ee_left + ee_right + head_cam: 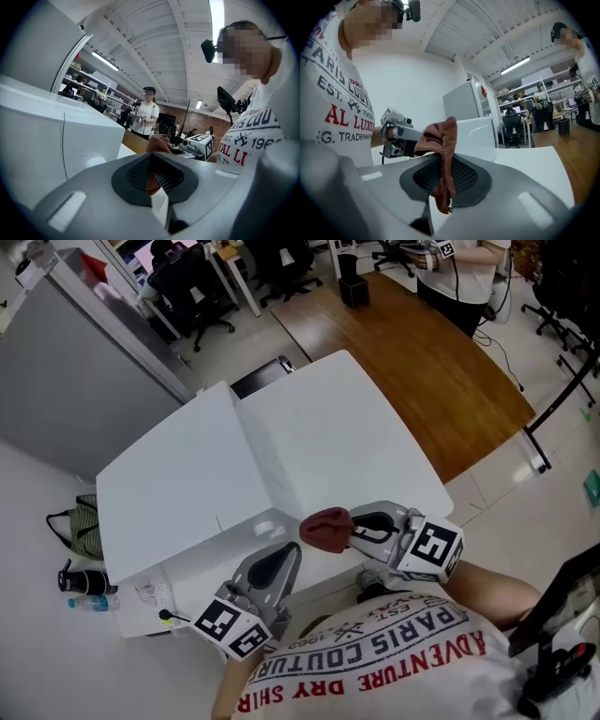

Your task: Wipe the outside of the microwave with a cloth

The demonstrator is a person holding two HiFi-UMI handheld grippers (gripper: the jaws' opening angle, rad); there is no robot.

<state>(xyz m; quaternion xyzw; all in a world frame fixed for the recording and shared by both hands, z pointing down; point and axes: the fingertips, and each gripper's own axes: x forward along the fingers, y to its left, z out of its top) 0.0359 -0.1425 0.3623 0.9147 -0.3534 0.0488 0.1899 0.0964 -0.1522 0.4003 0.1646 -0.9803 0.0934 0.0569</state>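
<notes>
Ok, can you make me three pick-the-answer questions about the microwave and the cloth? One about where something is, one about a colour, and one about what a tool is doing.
1. Where does the microwave stand?
A. on the floor
B. on the white table
C. on a chair

2. What colour is the cloth?
A. blue
B. yellow
C. reddish brown

3. What is the right tool doing?
A. pinching the cloth
B. lying open on the floor
C. holding a bottle

Answers:
1 B: the head view shows the big white box sitting on the tabletop.
2 C: the cloth looks reddish brown in the head view and in the right gripper view.
3 A: the right gripper view shows the cloth squeezed between its jaws, bunched above them and hanging below.
</notes>
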